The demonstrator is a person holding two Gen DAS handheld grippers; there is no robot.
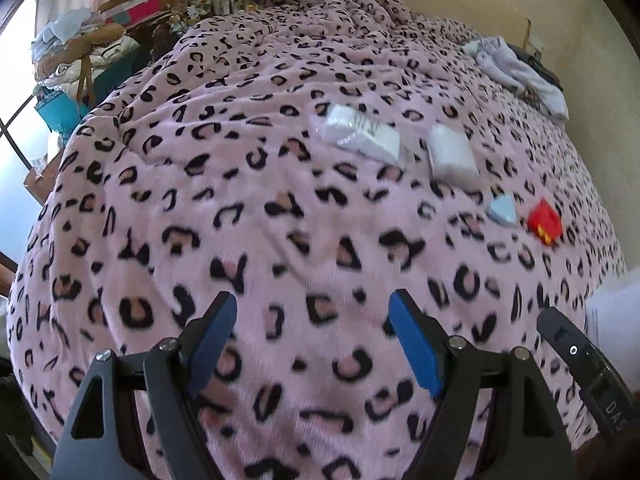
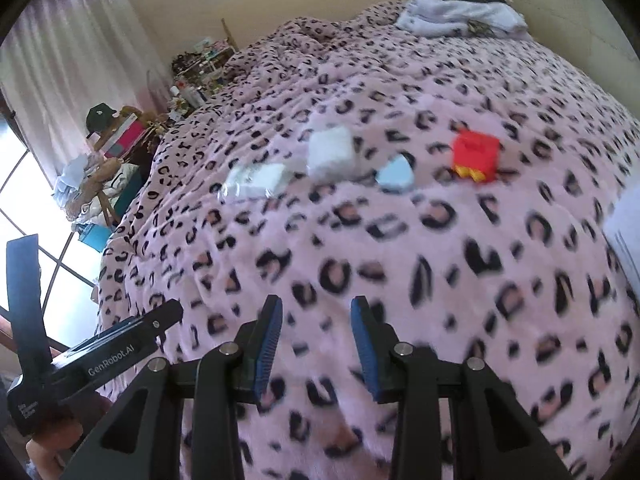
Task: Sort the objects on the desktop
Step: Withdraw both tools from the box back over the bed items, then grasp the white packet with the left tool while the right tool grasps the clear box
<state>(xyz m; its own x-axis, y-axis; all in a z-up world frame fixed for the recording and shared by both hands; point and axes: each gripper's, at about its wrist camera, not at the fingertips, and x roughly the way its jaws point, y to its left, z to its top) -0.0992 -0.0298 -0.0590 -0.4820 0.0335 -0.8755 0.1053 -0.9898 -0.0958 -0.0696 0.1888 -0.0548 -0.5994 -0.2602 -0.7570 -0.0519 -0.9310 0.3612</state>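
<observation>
Four small items lie in a row on the pink leopard-print blanket [image 1: 240, 208]. They are a clear-wrapped white packet [image 1: 362, 134] [image 2: 256, 182], a white block [image 1: 452, 154] [image 2: 330, 152], a pale blue wedge [image 1: 503, 210] [image 2: 396, 176] and a red box with yellow marks [image 1: 544, 222] [image 2: 476, 154]. My left gripper [image 1: 314, 300] hovers over bare blanket well short of them, open wide and holding nothing. My right gripper [image 2: 317, 304] also hangs short of the row, open by a narrow gap with nothing in it.
Folded pale clothes [image 1: 520, 68] [image 2: 460, 16] lie at the far end of the bed by the wall. A cluttered shelf and piled boxes [image 1: 120, 12] stand off the bed's left side by a window. A white sheet-like thing [image 2: 624, 232] shows at the right edge.
</observation>
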